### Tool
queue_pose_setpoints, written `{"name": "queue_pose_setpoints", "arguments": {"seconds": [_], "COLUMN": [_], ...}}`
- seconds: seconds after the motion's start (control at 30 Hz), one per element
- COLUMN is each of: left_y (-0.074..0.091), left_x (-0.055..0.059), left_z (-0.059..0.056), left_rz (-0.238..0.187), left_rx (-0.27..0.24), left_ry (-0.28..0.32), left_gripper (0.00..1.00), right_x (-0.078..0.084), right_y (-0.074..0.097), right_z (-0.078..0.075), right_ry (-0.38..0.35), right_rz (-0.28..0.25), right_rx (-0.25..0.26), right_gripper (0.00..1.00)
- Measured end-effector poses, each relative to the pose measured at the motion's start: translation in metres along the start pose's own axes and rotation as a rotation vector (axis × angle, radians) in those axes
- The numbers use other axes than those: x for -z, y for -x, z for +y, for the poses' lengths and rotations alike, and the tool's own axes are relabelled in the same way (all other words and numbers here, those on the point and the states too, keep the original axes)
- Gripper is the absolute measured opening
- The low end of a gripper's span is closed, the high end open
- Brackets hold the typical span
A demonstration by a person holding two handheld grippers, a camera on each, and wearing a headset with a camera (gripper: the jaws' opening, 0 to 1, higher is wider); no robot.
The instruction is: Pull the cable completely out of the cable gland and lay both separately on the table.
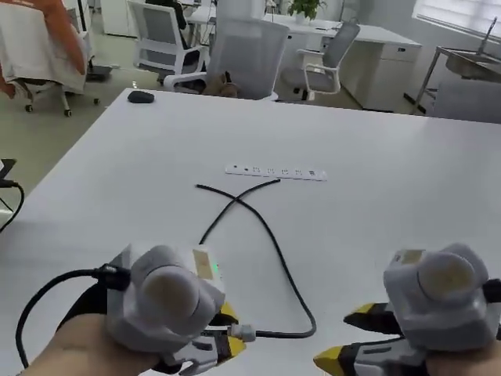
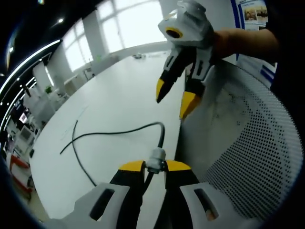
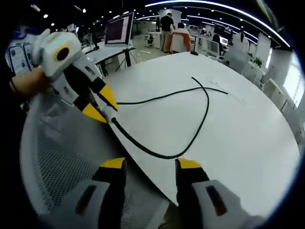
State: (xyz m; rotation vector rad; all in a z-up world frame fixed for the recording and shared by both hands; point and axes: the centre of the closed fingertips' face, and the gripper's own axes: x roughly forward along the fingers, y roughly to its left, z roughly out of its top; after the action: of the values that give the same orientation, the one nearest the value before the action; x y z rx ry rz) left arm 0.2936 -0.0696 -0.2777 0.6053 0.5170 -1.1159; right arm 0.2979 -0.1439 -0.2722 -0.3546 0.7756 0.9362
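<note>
Item: cable gland (image 2: 156,159), pale and small, clamped between the yellow-tipped jaws of the left gripper (image 2: 154,166) at the near edge of the white table (image 1: 391,157). Item: black cable (image 1: 268,235), one end seated in the gland, the rest curving away over the tabletop and crossing itself short of the white power strip (image 1: 274,172). Item: right gripper (image 3: 151,164), jaws apart with nothing between them, near the gland but not touching it, by the table edge above a mesh chair (image 2: 238,143). Status: separation not yet done. Hazards, as judged: a grip taken far along the cable would only drag slack; the crossed loop may tighten or catch the power strip under a long pull; an off-axis pull may twist the gland out of the jaws; a slip at the edge would drop it off the table.
</note>
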Motion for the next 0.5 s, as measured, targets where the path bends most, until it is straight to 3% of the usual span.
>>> {"name": "queue_pose_setpoints", "arguments": {"seconds": [0.1, 0.27, 0.33, 0.5], "left_y": [-0.001, -0.001, 0.000, -0.002], "left_x": [0.000, -0.005, -0.006, -0.009], "left_z": [0.002, 0.006, 0.008, 0.005], "left_rz": [0.006, 0.002, 0.003, 0.009], "left_rx": [-0.032, -0.080, -0.101, -0.109], "left_ry": [-0.061, -0.147, -0.184, -0.275], "left_gripper": [0.18, 0.18, 0.18, 0.18], "right_x": [-0.022, -0.031, -0.033, -0.040], "right_y": [-0.009, -0.027, -0.032, -0.038], "right_z": [0.017, 0.033, 0.038, 0.033], "right_ry": [0.025, 0.138, 0.133, 0.162], "right_rz": [-0.040, 0.026, 0.042, 0.052], "right_rx": [-0.094, -0.193, -0.247, -0.279], "right_gripper": [0.39, 0.38, 0.35, 0.27]}}
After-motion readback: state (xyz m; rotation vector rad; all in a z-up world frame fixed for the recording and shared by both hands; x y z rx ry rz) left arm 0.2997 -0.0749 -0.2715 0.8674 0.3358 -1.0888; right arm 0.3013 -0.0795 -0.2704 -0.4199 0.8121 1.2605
